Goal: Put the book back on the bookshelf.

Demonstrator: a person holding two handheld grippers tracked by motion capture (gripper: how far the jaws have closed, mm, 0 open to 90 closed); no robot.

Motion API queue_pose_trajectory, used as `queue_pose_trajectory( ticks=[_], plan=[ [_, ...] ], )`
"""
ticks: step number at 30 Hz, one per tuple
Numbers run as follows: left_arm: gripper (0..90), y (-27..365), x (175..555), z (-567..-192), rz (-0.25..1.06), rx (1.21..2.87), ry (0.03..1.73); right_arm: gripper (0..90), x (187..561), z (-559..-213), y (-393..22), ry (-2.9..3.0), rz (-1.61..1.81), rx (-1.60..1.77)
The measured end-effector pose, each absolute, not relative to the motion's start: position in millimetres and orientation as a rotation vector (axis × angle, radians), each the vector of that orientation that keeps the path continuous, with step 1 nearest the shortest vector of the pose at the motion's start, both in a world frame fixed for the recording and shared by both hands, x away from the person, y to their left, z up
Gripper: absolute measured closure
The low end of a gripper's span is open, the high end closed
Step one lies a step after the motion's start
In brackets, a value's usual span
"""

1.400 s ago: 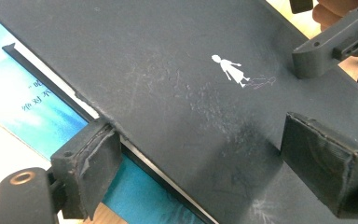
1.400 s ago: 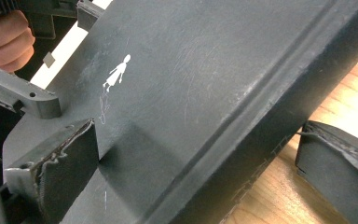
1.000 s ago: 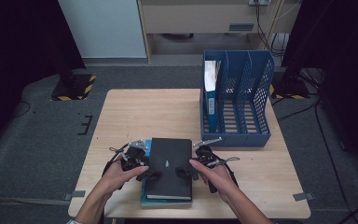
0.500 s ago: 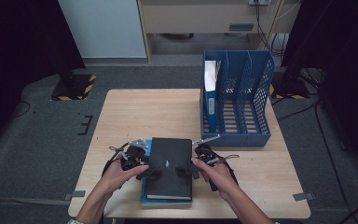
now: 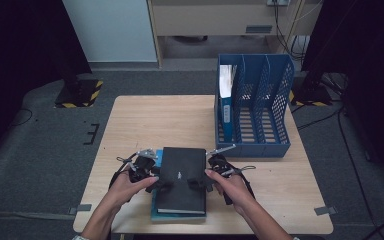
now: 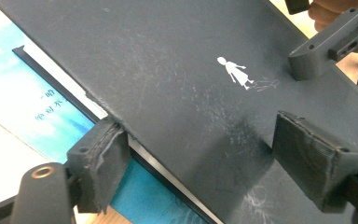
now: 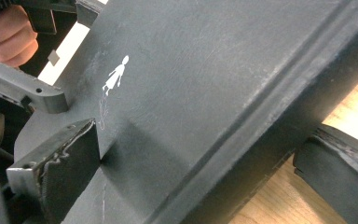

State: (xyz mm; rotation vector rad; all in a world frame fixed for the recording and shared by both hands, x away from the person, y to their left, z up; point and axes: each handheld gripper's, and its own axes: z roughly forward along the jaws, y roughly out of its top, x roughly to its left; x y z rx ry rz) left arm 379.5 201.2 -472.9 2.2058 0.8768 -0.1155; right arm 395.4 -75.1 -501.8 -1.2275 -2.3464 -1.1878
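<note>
Small white figure of a girl in a dress, printed on the matte black hardcover book point(image 6: 182, 79); few pale characters, too blurred to read, on the blue-and-white book point(image 6: 37, 112) beneath

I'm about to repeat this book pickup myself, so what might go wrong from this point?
1. The left gripper has just been closing, and its jaws straddle the black book's edge without clearly pinching it, so the cover alone may lift.
2. The teal book lies directly underneath; a low jaw could catch and drag it.
3. The right gripper also straddles the spine side loosely; uneven grips might tilt the book.
</note>
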Motion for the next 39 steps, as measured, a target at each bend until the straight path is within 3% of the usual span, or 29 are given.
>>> queue_pose_trajectory(
  ticks=[15,20,25,33,39],
  plan=[
    [33.1,216.1,386.3,-452.8,-0.076,2.183,0.895,10.1,405.1,-463.8,-63.7,-2.5,-1.21,-1.203],
    [42.3,221.7,386.9,-447.2,-0.059,2.143,0.904,12.8,407.1,-452.7,-61.9,-2.545,-1.233,-1.194],
    [43.9,224.9,387.2,-443.8,-0.06,2.146,0.898,13.3,406.6,-447.6,-59.9,-2.565,-1.237,-1.178],
    [54.3,229.9,388.4,-431.0,-0.019,2.109,0.892,16.1,408.9,-435.3,-57.2,-2.612,-1.279,-1.17],
    [55.7,230.9,389.2,-424.9,-0.002,2.131,0.899,17.2,409.9,-426.6,-53.7,-2.66,-1.286,-1.144]
  ],
)
